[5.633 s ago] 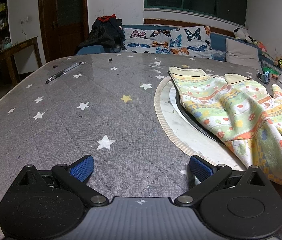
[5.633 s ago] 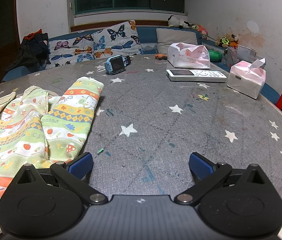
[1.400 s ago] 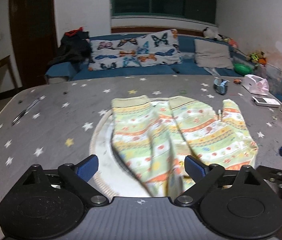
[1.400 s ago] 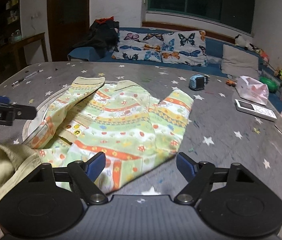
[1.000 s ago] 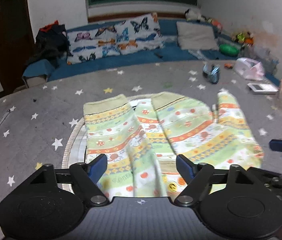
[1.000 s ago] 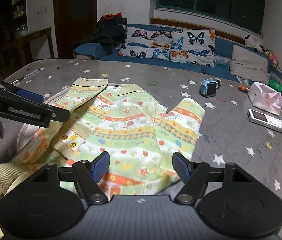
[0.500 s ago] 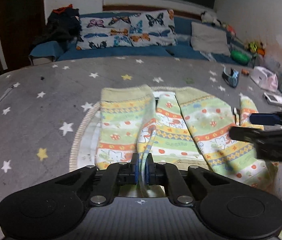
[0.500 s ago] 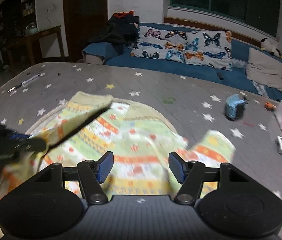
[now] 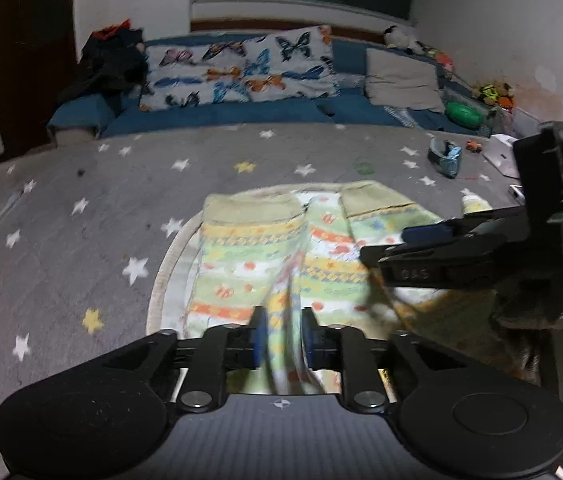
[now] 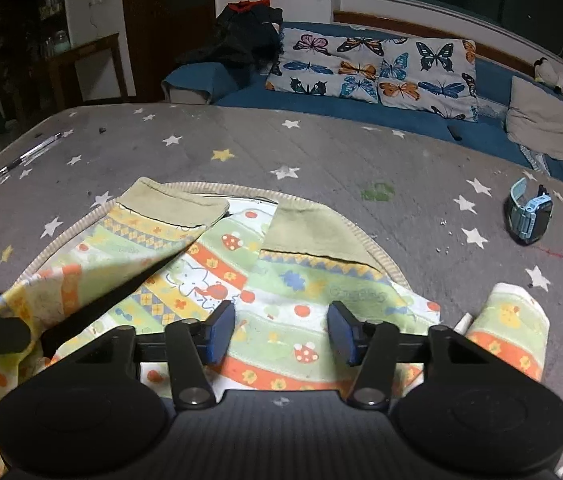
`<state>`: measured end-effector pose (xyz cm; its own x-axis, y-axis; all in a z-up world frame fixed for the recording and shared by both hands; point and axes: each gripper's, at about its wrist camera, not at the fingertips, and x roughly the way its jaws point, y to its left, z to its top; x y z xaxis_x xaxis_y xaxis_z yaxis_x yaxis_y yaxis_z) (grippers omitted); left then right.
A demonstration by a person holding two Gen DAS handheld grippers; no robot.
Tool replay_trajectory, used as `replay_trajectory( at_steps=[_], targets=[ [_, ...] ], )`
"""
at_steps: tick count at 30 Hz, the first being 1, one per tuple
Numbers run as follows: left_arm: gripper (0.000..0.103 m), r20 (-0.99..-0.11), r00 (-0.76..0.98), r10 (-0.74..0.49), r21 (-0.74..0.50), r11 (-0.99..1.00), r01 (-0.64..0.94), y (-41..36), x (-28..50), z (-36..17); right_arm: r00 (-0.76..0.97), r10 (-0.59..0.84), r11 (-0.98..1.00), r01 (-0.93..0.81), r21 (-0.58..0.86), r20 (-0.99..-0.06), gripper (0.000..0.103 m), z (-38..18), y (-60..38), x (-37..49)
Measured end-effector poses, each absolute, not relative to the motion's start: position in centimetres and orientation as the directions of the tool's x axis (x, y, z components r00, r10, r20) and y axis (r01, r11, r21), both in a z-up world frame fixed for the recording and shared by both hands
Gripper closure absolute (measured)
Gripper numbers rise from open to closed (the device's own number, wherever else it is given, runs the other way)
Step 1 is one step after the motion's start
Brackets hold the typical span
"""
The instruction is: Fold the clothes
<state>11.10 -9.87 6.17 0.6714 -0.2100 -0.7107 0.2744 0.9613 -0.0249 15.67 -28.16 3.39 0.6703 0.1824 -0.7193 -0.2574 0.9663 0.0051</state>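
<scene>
In the left wrist view, the left gripper is pinching a raised ridge of the patterned garment, its blue pads closed in on the cloth where they were spread wide over bare fabric a second ago. The garment is lying over the round mat in the middle of the starry grey tablecloth, and the right gripper is reaching across it from the right.

In the right wrist view, the right gripper is hovering with its jaws apart, holding nothing, just above the garment; it has come in closer than half a second ago. With one edge now pinched, the first fold is likely starting. A watch is sitting well apart.
</scene>
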Motion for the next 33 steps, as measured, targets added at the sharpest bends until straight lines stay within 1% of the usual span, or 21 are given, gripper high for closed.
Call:
replay_trajectory(
  at_steps=[1, 2, 5, 6, 7, 8, 9, 11, 12, 16, 18, 19, 20, 21, 22, 25, 27, 28, 29, 30, 33],
  targets=[
    [0.050, -0.709, 0.673, -0.211, -0.018, 0.959, 0.282, -10.2, 11.2, 6.2, 0.670, 0.182, 0.966, -0.257, 0.005, -0.719, 0.073, 3.5, -28.2, 15.6],
    [0.049, -0.708, 0.674, -0.211, -0.010, 0.957, 0.289, -10.4, 11.4, 6.3, 0.670, 0.182, 0.966, -0.257, 0.005, -0.720, 0.080, 3.6, -28.3, 15.6],
    [0.049, -0.709, 0.674, -0.208, 0.010, 0.952, 0.305, -11.2, 11.9, 6.2, 0.677, 0.166, 0.969, -0.247, -0.009, -0.717, 0.092, 3.8, -28.4, 15.4],
    [0.050, -0.716, 0.668, -0.201, 0.014, 0.953, 0.301, -11.2, 12.3, 5.9, 0.680, 0.164, 0.970, -0.243, -0.008, -0.715, 0.095, 3.9, -28.5, 15.4],
    [0.052, -0.724, 0.663, -0.193, 0.019, 0.954, 0.298, -11.3, 12.7, 5.5, 0.683, 0.162, 0.971, -0.238, -0.008, -0.713, 0.098, 4.0, -28.7, 15.3],
    [0.066, -0.731, 0.657, -0.186, 0.023, 0.955, 0.295, -11.4, 13.1, 5.2, 0.687, 0.159, 0.972, -0.233, -0.007, -0.709, 0.099, 4.1, -28.8, 15.1],
    [0.078, -0.737, 0.651, -0.182, 0.017, 0.957, 0.288, -11.2, 13.3, 5.0, 0.686, 0.164, 0.973, -0.230, 0.003, -0.709, 0.099, 4.3, -29.1, 15.0],
    [0.089, -0.744, 0.642, -0.182, -0.003, 0.963, 0.269, -10.7, 13.6, 4.7, 0.684, 0.177, 0.974, -0.225, 0.026, -0.708, 0.099, 4.7, -29.5, 14.7],
    [0.092, -0.744, 0.643, -0.183, -0.011, 0.965, 0.262, -10.4, 13.6, 4.6, 0.680, 0.193, 0.973, -0.228, 0.046, -0.707, 0.099, 4.8, -29.7, 14.6],
    [0.095, -0.738, 0.651, -0.179, -0.020, 0.970, 0.244, -9.8, 13.4, 4.6, 0.675, 0.242, 0.961, -0.268, 0.074, -0.697, 0.093, 5.2, -29.2, 14.4],
    [0.095, -0.735, 0.654, -0.179, -0.021, 0.970, 0.243, -9.7, 13.2, 4.7, 0.672, 0.245, 0.958, -0.279, 0.067, -0.699, 0.087, 5.0, -28.4, 14.6],
    [0.095, -0.734, 0.655, -0.178, -0.018, 0.970, 0.243, -9.7, 13.2, 4.8, 0.669, 0.243, 0.957, -0.283, 0.062, -0.702, 0.080, 4.8, -28.0, 14.8],
    [0.095, -0.732, 0.657, -0.177, -0.016, 0.970, 0.243, -9.6, 13.1, 4.9, 0.666, 0.242, 0.956, -0.286, 0.058, -0.706, 0.071, 4.6, -27.6, 15.0],
    [0.095, -0.731, 0.659, -0.176, -0.014, 0.970, 0.244, -9.6, 13.0, 4.9, 0.660, 0.240, 0.956, -0.289, 0.055, -0.712, 0.067, 4.4, -27.3, 15.1],
    [0.095, -0.729, 0.661, -0.175, -0.013, 0.970, 0.243, -9.5, 13.0, 5.0, 0.655, 0.237, 0.956, -0.288, 0.053, -0.718, 0.067, 4.0, -27.1, 15.2],
    [0.095, -0.725, 0.666, -0.176, -0.016, 0.971, 0.240, -8.9, 12.9, 5.1, 0.671, 0.206, 0.959, -0.284, 0.010, -0.713, 0.070, 3.5, -26.5, 15.0],
    [0.095, -0.723, 0.669, -0.173, -0.018, 0.972, 0.233, -8.5, 12.8, 5.2, 0.673, 0.179, 0.961, -0.275, -0.018, -0.717, 0.082, 3.6, -26.3, 14.8],
    [0.095, -0.722, 0.670, -0.173, -0.021, 0.973, 0.229, -8.3, 12.8, 5.3, 0.675, 0.168, 0.962, -0.271, -0.030, -0.719, 0.091, 3.6, -26.3, 14.7],
    [0.096, -0.720, 0.672, -0.173, -0.025, 0.974, 0.224, -8.2, 12.6, 5.3, 0.676, 0.162, 0.963, -0.268, -0.035, -0.719, 0.097, 3.7, -26.4, 14.6],
    [0.096, -0.717, 0.675, -0.173, -0.030, 0.976, 0.217, -7.9, 12.5, 5.4, 0.678, 0.156, 0.963, -0.265, -0.041, -0.718, 0.099, 3.8, -26.5, 14.5],
    [0.098, -0.707, 0.686, -0.172, -0.047, 0.979, 0.198, -7.2, 11.9, 5.8, 0.705, 0.146, 0.966, -0.252, -0.053, -0.694, 0.100, 4.9, -27.6, 13.0]
  ],
)
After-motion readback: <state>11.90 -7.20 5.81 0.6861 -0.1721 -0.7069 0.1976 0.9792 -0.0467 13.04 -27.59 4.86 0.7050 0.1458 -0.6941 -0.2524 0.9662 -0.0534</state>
